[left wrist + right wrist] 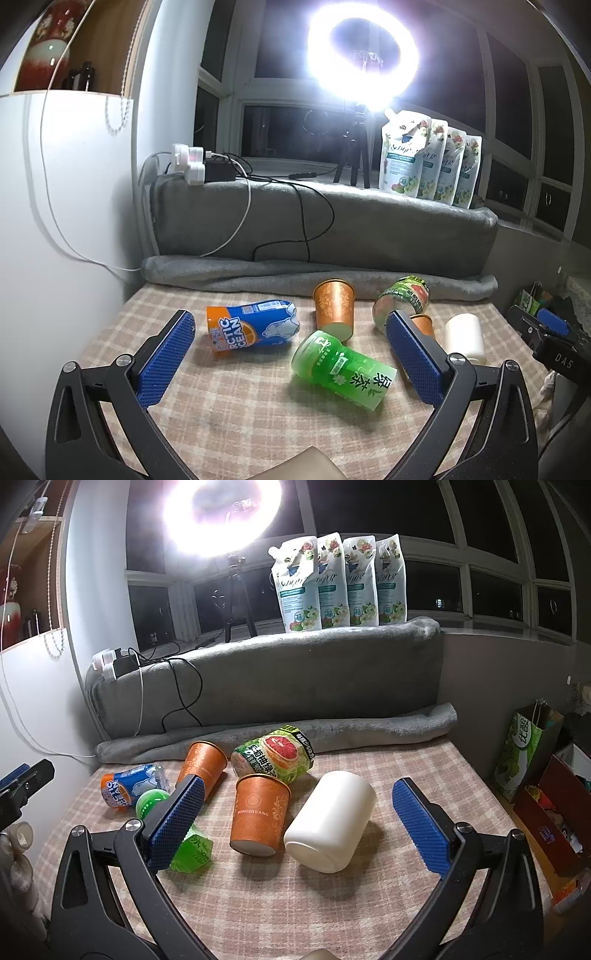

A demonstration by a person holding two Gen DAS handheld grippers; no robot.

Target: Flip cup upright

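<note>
A: Right claw [297,821] spread wide, empty. White cup [330,821] on its side between the pads, base nearest, long axis running away, slightly right.
B: Left claw [290,356] wide too, farther; right is nearer.

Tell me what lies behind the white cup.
Behind the white cup, which lies on its side, sits a grapefruit-label cup, also tipped over, then the rolled grey blanket. The tablecloth directly behind the white cup is hidden by its body.
</note>
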